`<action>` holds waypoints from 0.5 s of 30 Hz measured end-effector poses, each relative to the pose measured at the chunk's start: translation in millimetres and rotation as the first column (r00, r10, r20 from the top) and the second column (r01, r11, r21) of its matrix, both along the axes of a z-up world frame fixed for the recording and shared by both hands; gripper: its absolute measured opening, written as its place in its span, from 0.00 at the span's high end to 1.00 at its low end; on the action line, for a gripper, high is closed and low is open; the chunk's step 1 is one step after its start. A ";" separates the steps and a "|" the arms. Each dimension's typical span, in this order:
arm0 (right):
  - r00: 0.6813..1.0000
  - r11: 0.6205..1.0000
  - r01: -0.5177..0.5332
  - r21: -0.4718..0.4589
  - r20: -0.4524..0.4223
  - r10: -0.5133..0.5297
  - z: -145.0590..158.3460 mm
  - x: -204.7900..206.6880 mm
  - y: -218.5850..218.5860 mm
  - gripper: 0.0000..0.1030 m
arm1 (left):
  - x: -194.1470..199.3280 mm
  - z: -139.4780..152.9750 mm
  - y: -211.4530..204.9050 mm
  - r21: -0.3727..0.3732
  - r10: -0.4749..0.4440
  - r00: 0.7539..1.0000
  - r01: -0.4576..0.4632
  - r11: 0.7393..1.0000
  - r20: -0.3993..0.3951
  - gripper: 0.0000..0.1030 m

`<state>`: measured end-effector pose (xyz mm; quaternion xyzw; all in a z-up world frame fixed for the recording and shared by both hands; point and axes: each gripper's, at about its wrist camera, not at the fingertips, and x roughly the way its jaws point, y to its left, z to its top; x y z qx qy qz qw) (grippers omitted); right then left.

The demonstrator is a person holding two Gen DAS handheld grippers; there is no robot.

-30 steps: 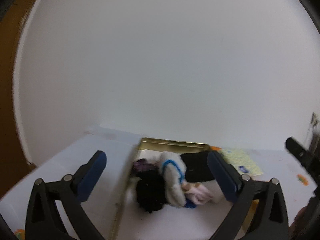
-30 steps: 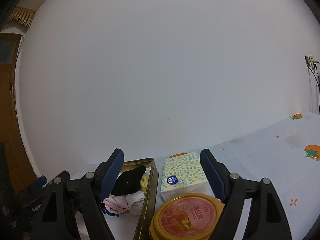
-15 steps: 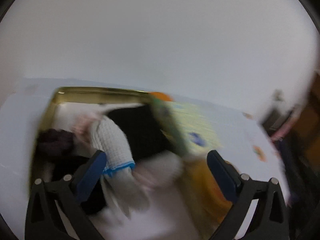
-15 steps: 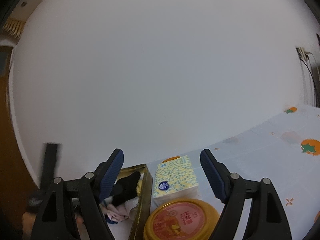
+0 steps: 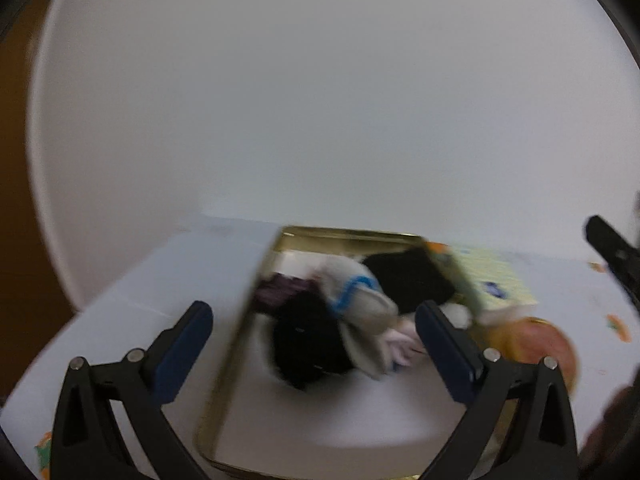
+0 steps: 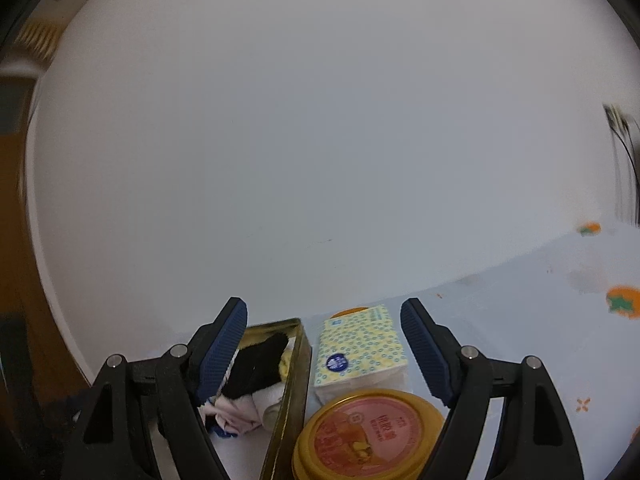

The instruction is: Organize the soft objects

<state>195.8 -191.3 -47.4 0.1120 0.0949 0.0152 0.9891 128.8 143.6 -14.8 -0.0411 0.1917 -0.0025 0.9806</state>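
Observation:
A gold metal tray (image 5: 240,336) holds a pile of soft items: a black one (image 5: 308,344), a white sock with a blue band (image 5: 360,304), another black piece (image 5: 408,280), a purple piece (image 5: 280,292) and a pink one (image 5: 400,344). My left gripper (image 5: 312,336) is open and empty, above the tray's near end. My right gripper (image 6: 324,344) is open and empty, above the tray's right wall (image 6: 296,376) and a tissue pack (image 6: 360,348). The socks (image 6: 248,372) show partly behind its left finger.
A yellow-patterned tissue pack (image 5: 496,284) lies right of the tray. A round tin with an orange lid (image 6: 368,432) stands in front of it. The table has a white cloth with orange prints (image 6: 620,304). A white wall stands behind.
The left wrist view swung right over the tray, then back to the left; it is blurred. The right gripper shifted slightly. Both stay open.

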 end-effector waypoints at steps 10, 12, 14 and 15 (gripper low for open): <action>0.997 0.989 -0.067 -0.131 0.031 0.072 -6.5 -6.1 31.7 0.21 | -9.7 3.2 -3.8 0.069 0.077 0.995 -0.081 0.994 0.066 0.00; 0.996 0.989 -0.064 -0.134 0.048 0.071 -8.0 -8.6 30.9 0.21 | -10.6 3.3 -7.4 0.070 0.070 0.995 -0.075 0.995 0.072 0.00; 0.997 0.991 -0.048 -0.128 0.055 0.056 -7.8 -10.5 29.4 0.21 | -13.2 4.3 -7.5 0.068 0.075 0.994 -0.081 0.994 0.085 0.00; 0.997 0.991 -0.038 -0.127 0.054 0.045 -7.4 -11.3 28.4 0.21 | -13.6 3.9 -8.9 0.069 0.080 0.993 -0.086 0.994 0.091 0.00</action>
